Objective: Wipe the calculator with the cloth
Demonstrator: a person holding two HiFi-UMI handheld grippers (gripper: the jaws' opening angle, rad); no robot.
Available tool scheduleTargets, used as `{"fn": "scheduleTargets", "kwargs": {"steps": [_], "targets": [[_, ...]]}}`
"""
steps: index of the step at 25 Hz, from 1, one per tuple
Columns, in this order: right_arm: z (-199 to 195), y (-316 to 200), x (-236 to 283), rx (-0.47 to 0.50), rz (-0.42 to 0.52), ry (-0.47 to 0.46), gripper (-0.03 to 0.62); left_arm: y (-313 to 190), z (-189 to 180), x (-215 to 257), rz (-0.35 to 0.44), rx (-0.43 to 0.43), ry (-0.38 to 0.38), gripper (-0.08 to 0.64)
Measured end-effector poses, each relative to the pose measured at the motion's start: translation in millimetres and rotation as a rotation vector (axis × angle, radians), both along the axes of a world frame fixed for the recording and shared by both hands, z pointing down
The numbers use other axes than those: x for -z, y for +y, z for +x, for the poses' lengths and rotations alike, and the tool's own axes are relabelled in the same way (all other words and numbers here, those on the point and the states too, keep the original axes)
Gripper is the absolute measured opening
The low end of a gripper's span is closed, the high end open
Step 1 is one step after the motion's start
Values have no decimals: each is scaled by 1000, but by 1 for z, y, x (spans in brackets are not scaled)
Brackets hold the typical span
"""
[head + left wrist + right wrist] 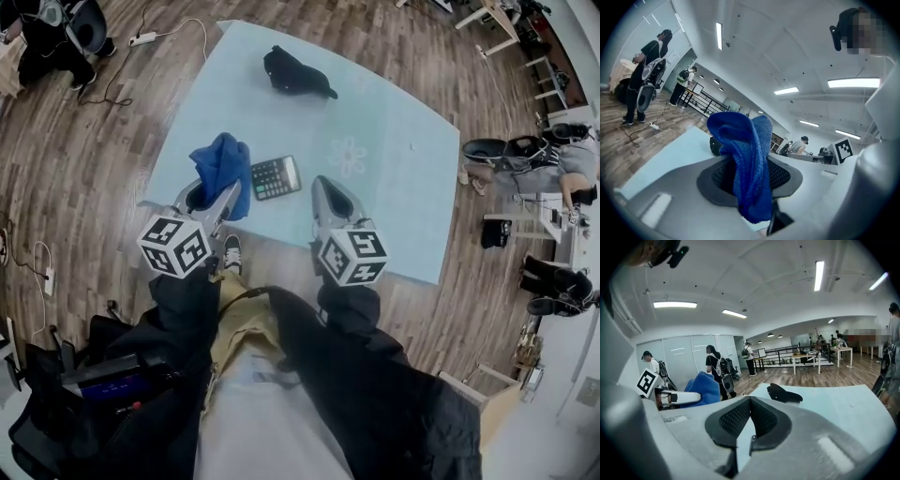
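Centrally in the head view, slightly left, the calculator lay face up on the pale blue table, near its front edge. Just left of it the blue cloth stood bunched in the left gripper, whose jaws were clamped on its folds, apparently held ready for wiping. The right gripper hovered at the calculator's lower right, jaws together on nothing, perhaps placed to steady it. A dark object lay well apart, toward the top.
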State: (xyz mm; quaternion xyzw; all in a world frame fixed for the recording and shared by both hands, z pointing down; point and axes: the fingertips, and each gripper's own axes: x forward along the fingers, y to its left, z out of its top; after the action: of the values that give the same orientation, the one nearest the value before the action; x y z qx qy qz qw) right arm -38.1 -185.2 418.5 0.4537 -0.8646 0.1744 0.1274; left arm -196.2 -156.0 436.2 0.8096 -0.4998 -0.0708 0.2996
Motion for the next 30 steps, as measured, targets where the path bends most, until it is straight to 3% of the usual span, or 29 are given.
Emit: {"fn": "scheduleTargets", "kwargs": {"steps": [10,19,30], "targets": [[12,-15,-51,-24,-125,40,0,-24,19,-81,-197,-47,-69,150],[21,-38,-123,50,-296,48,0,-37,35,-164,-414,9,-166,150],[53,-55,-156,88,-394,70,0,-51,37,-253,-658,124,-317,150]]}}
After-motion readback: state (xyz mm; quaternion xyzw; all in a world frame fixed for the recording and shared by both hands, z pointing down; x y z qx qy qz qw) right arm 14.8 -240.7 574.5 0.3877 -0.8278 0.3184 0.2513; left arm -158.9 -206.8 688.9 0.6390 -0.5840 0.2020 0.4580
